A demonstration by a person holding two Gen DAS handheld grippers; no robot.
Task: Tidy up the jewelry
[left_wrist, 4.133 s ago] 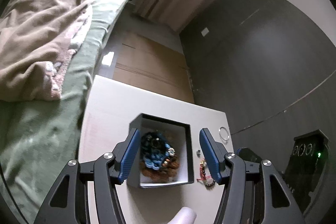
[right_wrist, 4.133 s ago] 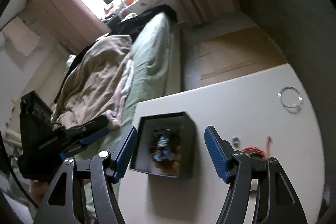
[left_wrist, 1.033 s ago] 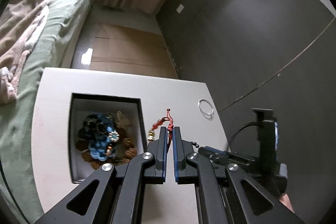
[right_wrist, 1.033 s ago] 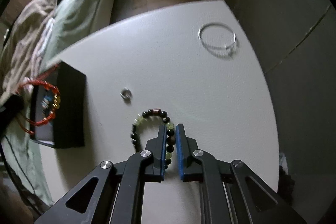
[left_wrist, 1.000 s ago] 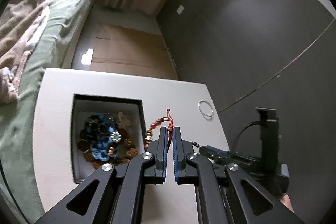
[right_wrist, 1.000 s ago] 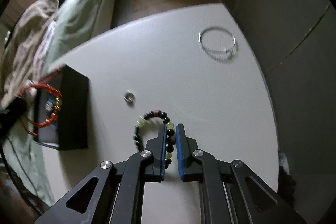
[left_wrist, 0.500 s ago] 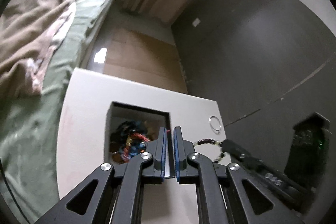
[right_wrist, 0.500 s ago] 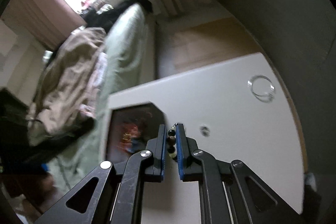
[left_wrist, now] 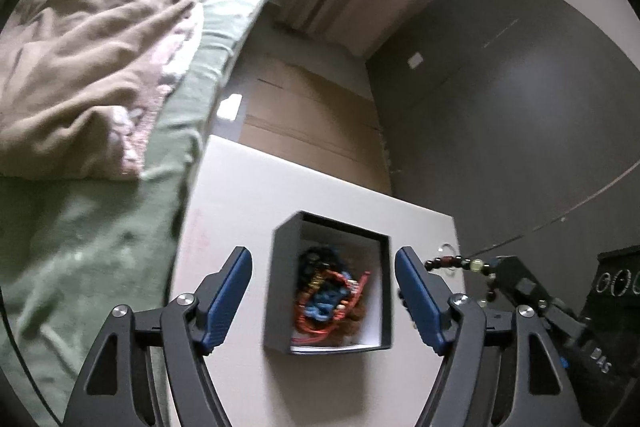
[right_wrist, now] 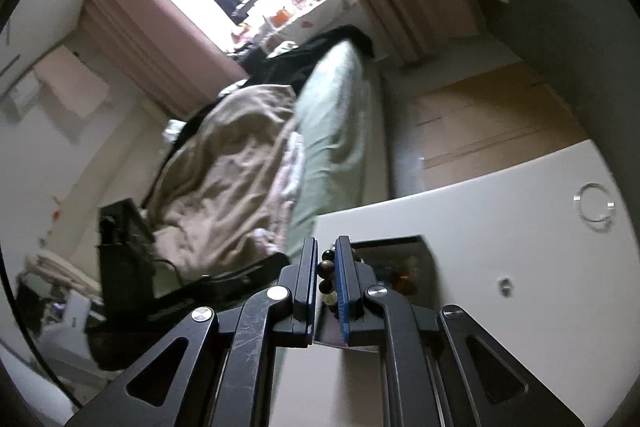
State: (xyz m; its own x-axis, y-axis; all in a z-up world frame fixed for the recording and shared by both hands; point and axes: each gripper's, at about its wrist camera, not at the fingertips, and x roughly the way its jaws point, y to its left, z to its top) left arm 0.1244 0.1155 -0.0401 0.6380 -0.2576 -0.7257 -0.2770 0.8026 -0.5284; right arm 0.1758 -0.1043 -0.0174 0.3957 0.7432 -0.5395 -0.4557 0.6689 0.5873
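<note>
Two grippers tilted down, left gripper (left_wrist: 323, 289) opening above box (left_wrist: 280, 281), right gripper (right_wrist: 326, 281) clamping beaded bracelet (right_wrist: 325, 277)

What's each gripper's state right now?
Left gripper: jaws opening, nothing between them, over the black box.
Right gripper: shut on the beaded bracelet.

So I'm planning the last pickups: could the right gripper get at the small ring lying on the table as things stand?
Probably not yet. The small ring lies clear on the table, but the right gripper is shut on the beaded bracelet, so it must drop that first.
</note>
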